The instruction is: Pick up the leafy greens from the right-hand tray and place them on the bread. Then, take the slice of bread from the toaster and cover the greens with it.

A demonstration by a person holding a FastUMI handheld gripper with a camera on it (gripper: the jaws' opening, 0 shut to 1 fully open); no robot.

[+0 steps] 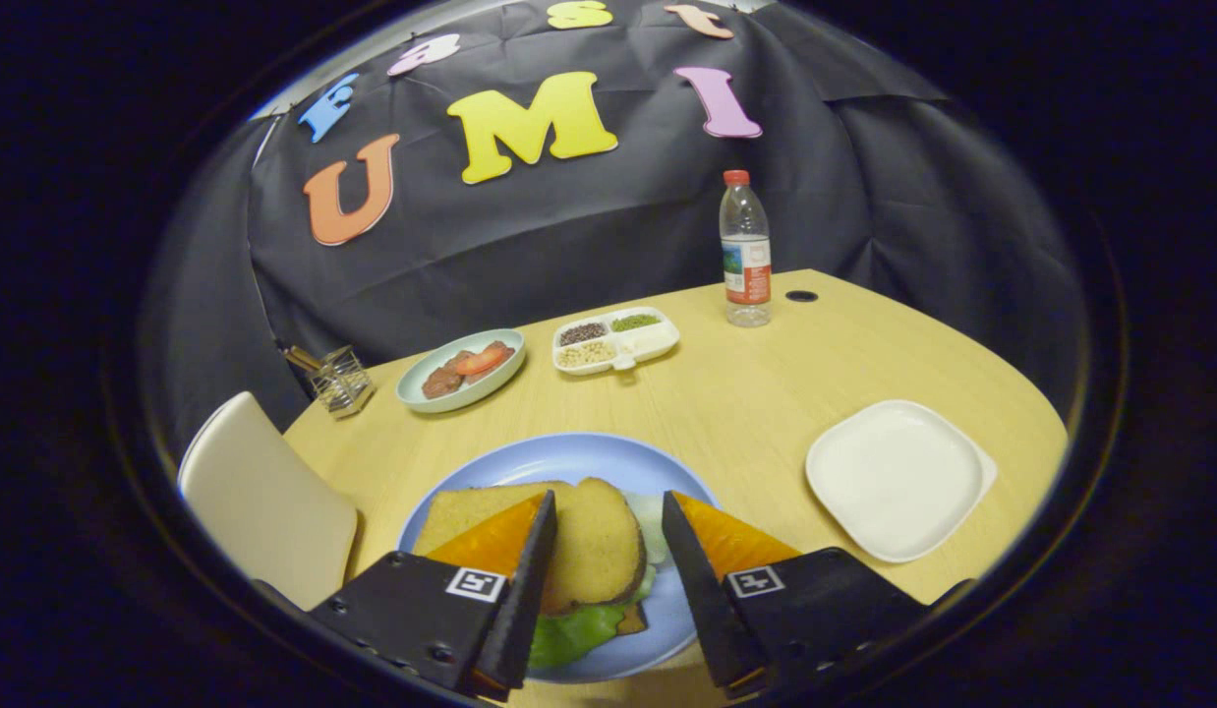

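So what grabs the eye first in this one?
The blue plate just ahead of the tool, holding a sandwich: a top bread slice lies between the open fingers, over leafy greens that peek out beneath. To its right sits an empty white tray; a water bottle stands at the table's far edge.
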